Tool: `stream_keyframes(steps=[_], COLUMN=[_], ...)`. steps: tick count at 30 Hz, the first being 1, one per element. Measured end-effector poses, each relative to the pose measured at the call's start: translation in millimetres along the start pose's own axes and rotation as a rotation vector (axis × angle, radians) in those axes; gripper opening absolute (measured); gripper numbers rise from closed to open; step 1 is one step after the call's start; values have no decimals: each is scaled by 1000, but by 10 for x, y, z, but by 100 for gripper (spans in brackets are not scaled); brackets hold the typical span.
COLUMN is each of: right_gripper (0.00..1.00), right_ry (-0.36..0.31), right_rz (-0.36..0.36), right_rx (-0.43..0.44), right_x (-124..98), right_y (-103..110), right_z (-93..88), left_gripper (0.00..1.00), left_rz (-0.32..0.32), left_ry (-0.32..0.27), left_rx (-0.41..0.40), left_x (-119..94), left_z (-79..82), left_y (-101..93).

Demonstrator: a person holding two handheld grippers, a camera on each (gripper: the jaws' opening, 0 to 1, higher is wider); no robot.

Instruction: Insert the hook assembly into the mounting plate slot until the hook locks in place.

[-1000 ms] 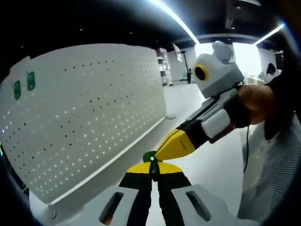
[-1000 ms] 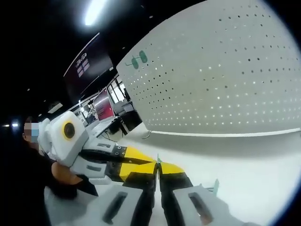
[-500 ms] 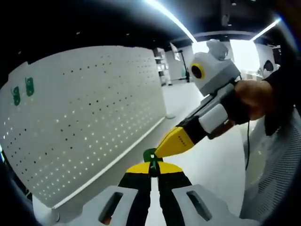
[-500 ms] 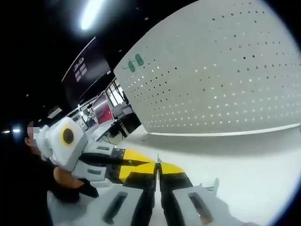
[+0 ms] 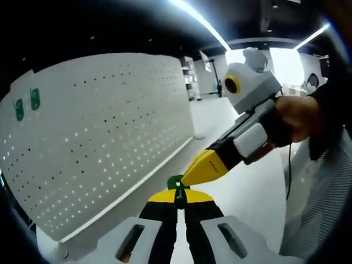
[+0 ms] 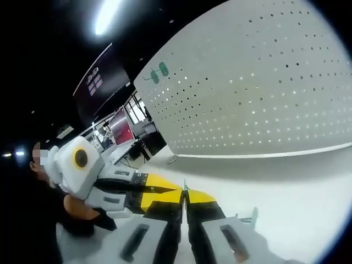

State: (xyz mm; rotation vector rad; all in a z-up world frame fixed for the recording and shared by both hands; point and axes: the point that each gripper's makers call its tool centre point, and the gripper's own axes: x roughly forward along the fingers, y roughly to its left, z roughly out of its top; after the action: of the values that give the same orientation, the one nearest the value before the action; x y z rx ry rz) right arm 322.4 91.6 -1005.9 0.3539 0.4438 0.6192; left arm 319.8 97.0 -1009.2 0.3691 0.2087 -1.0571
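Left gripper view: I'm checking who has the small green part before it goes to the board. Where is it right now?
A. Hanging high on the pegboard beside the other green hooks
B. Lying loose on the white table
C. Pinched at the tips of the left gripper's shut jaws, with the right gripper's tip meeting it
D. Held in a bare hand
C: the green part sits at the left gripper tips, and the right gripper touches it there.

White tabletop point(image 5: 242, 192), carrying an upright white pegboard point(image 5: 104, 137) with two small green pieces point(image 5: 27, 102) near one corner.
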Motion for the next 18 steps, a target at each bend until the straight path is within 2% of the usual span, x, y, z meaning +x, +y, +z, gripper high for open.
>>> stream_keyframes(steps=[12,18], right_gripper=[0,6], right_ry=[-26,-42], right_rz=[7,-2], right_rx=[-42,-66], right_x=[6,4], right_y=[31,37], right_z=[55,87], left_gripper=[3,3], left_rz=[18,21], left_ry=[-15,-18], left_rx=[-8,-10], left_x=[-21,-24], left_z=[39,51], left_y=[36,46])
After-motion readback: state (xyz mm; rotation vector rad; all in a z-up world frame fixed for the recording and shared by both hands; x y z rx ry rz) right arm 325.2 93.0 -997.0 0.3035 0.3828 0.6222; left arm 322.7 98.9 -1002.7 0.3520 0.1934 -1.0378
